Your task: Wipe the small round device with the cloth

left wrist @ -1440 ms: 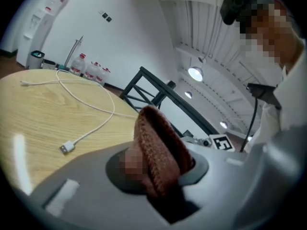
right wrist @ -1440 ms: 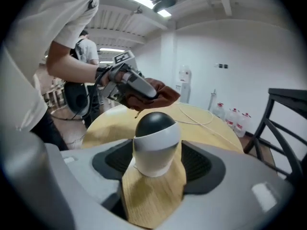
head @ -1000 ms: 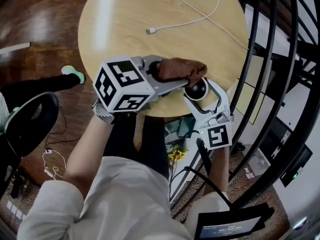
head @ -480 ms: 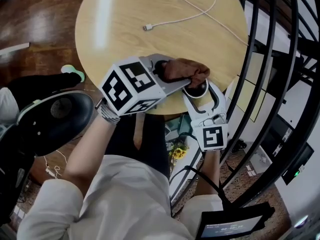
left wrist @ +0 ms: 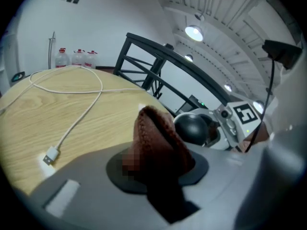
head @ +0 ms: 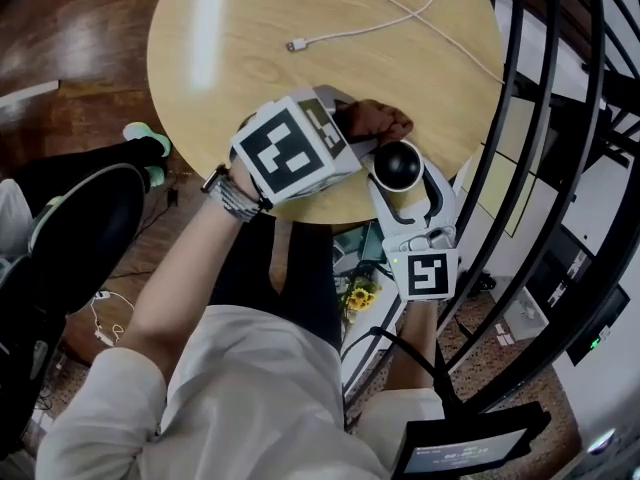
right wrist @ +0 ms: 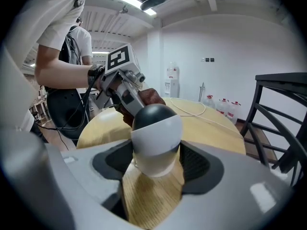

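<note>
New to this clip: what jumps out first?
The right gripper clamps a device, a black dome on a white body, at the near edge of the round wooden table. The left gripper pinches a bunched brown cloth right beside it; contact can't be confirmed. A white cable trails across the far side of the table.
</note>
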Action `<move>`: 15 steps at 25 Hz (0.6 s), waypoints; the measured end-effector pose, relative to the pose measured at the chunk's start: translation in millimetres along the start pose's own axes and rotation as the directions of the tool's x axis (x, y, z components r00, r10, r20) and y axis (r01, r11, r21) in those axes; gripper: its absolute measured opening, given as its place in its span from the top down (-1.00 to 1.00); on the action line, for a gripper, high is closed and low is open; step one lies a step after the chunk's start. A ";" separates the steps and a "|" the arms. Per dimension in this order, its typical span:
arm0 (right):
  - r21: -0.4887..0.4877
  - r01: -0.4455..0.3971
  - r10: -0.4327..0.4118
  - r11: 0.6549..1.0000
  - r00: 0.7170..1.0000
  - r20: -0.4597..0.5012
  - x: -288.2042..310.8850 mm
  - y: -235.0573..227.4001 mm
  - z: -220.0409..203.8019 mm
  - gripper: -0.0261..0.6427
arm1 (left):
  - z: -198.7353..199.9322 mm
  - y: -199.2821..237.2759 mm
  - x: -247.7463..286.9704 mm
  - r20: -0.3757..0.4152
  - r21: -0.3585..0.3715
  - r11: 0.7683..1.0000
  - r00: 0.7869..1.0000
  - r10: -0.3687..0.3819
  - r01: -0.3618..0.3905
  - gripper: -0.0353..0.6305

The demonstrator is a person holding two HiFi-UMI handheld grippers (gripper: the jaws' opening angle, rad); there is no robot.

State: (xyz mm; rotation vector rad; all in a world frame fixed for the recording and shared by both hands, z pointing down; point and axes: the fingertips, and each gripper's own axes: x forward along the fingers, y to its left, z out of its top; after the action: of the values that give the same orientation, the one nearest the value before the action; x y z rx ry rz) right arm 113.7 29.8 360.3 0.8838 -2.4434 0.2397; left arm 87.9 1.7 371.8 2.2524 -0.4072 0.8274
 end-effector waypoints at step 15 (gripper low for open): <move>-0.053 -0.082 0.085 0.995 0.995 0.051 -4.3 0.8 4.5 -0.04 | -10.8 14.5 -27.3 0.180 -0.110 0.991 0.979 0.096 -0.077 0.53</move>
State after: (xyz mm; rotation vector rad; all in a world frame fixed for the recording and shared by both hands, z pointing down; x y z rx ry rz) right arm 114.1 31.2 354.2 0.7765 -2.5270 0.1850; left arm 55.5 0.3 367.0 2.2357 -0.6244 0.6270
